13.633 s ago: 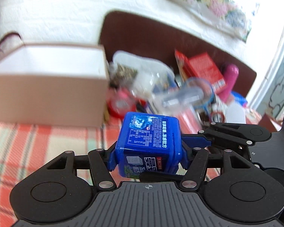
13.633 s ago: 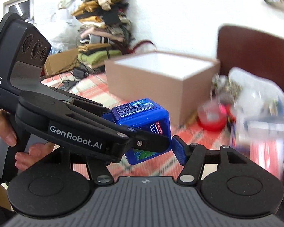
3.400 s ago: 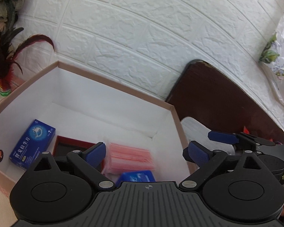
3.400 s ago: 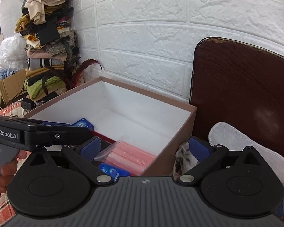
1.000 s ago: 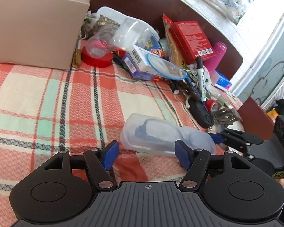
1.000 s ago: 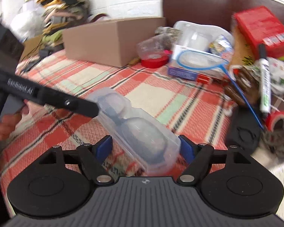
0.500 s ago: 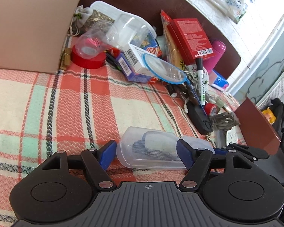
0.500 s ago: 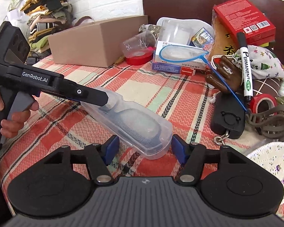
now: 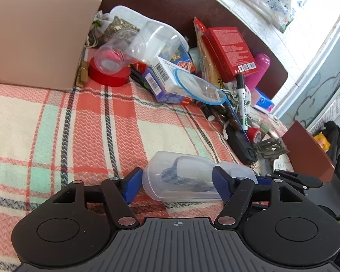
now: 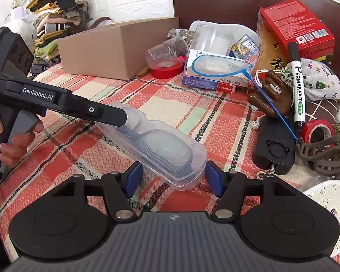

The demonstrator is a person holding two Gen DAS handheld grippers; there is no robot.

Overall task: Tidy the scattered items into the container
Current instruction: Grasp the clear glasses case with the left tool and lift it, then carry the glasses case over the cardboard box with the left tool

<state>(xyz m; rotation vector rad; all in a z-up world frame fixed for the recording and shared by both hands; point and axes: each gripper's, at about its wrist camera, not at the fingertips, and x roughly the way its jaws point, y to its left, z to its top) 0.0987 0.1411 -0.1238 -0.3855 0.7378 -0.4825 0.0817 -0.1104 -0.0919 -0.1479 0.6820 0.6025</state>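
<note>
Since half a second ago both my grippers have closed in on the clear plastic case [image 9: 181, 182], which lies on the plaid cloth [image 9: 56, 122]. My left gripper [image 9: 176, 182] brackets one end, pads [image 9: 131, 184] narrowed to touching or nearly so. My right gripper [image 10: 172, 178] brackets the other end likewise; firm contact I cannot confirm. The cardboard box [image 10: 115, 45] stands well apart.

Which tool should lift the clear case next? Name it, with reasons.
Right, probably. The right tool straddles the clear case's near end squarely, open around it; the left tool comes in at the far end, one finger lying over the case.
</note>
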